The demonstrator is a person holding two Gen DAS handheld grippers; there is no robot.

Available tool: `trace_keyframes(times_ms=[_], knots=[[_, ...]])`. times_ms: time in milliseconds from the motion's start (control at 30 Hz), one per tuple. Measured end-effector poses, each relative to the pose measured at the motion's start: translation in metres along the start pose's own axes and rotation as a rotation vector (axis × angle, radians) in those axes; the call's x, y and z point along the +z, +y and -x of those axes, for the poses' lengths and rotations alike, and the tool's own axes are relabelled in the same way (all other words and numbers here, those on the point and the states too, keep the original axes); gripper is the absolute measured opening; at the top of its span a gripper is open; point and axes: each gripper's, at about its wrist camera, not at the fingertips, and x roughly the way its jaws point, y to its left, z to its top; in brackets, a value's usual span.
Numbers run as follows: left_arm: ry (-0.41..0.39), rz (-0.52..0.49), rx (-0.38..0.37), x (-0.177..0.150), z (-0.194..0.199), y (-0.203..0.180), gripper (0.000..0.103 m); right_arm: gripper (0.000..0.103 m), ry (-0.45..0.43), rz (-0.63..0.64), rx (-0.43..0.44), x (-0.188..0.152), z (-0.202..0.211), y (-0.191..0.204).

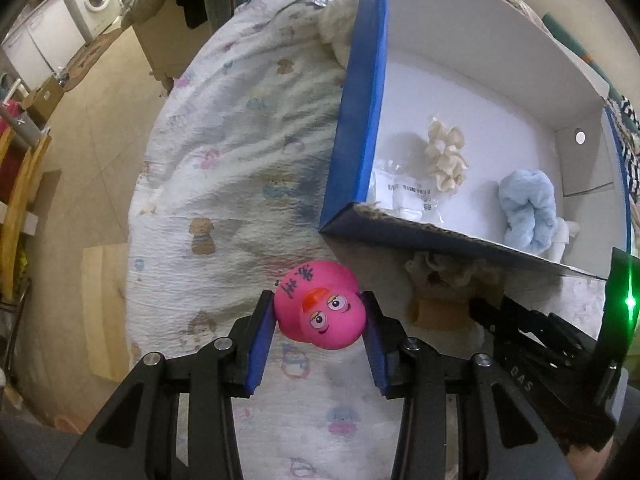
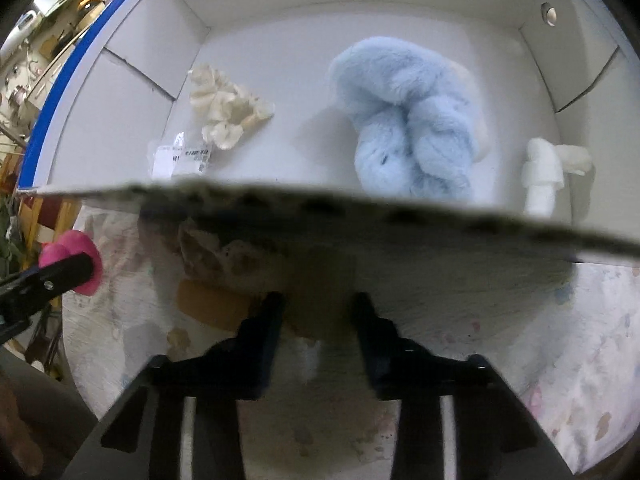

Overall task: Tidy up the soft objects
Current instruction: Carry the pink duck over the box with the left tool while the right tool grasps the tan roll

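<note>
My left gripper is shut on a pink squishy toy with a cartoon face, held above the quilt; the toy also shows in the right wrist view. A blue box with a white inside holds a cream scrunchie, a fluffy light blue scrunchie and a small white soft piece. My right gripper is close under the box's front wall, its fingers around a tan soft object in shadow; contact is unclear.
A printed quilt covers the surface. A cream fluffy item lies behind the box. A plastic packet with a label lies inside the box. Floor and furniture are at the left.
</note>
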Motion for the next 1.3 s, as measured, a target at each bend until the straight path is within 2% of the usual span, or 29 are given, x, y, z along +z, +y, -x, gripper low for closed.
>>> trace_keyframes(times_ms=[233,433,600,800,900,1167,1300], knots=[[0.002,-0.004,0.047,-0.005,-0.001,-0.005,0.038,0.024,-0.009,-0.022,0.043,-0.003,0.008,-0.008],[0.002,-0.007,0.064,-0.01,-0.001,-0.008,0.038,0.024,-0.038,-0.022,0.068,-0.013,0.029,-0.006],[-0.003,-0.031,0.084,-0.019,0.009,-0.017,0.038,0.024,-0.052,-0.021,0.102,-0.029,0.056,-0.02],[-0.051,-0.08,0.098,-0.031,0.028,-0.034,0.038,0.024,-0.099,-0.022,0.146,-0.038,0.092,-0.022],[-0.099,-0.09,0.109,-0.034,0.041,-0.038,0.038,0.024,-0.143,0.021,0.129,-0.036,0.11,-0.015],[-0.222,-0.059,0.122,-0.032,0.072,-0.036,0.038,0.024,-0.254,-0.002,0.18,-0.022,0.155,-0.023],[-0.24,-0.046,0.108,-0.026,0.081,-0.035,0.038,0.024,-0.28,-0.013,0.19,-0.013,0.164,-0.028]])
